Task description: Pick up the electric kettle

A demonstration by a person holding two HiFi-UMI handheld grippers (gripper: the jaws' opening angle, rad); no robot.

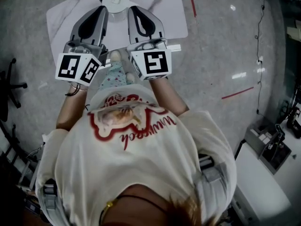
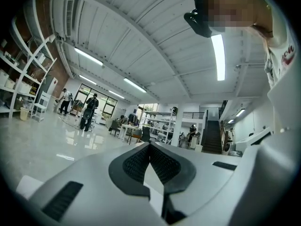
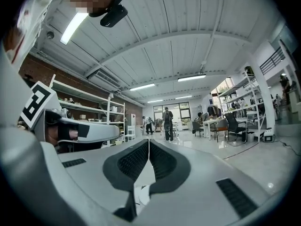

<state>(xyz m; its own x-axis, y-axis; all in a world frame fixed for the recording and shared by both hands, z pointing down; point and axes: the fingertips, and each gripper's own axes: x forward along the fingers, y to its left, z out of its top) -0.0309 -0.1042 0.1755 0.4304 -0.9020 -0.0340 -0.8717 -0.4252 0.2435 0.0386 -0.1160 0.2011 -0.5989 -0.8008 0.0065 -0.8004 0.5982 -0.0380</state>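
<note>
The white electric kettle [image 1: 116, 1] stands on the far part of a white marble table [image 1: 164, 13], seen from above with its round lid showing. My left gripper [image 1: 100, 9] and right gripper [image 1: 134, 9] are held side by side, level, their tips on either side of the kettle and just short of it. In the left gripper view the left gripper [image 2: 149, 144] has its dark ribbed pads meeting at the tips, with nothing between them. The right gripper [image 3: 149, 140] is likewise shut and empty. Neither gripper view shows the kettle plainly.
Red tape lines [image 1: 237, 93] mark the grey floor to the right. A black chair [image 1: 9, 86] stands at the left, and a white bench with equipment [image 1: 270, 149] at the lower right. Shelving [image 3: 89, 114] and people [image 3: 167, 121] are far off across the hall.
</note>
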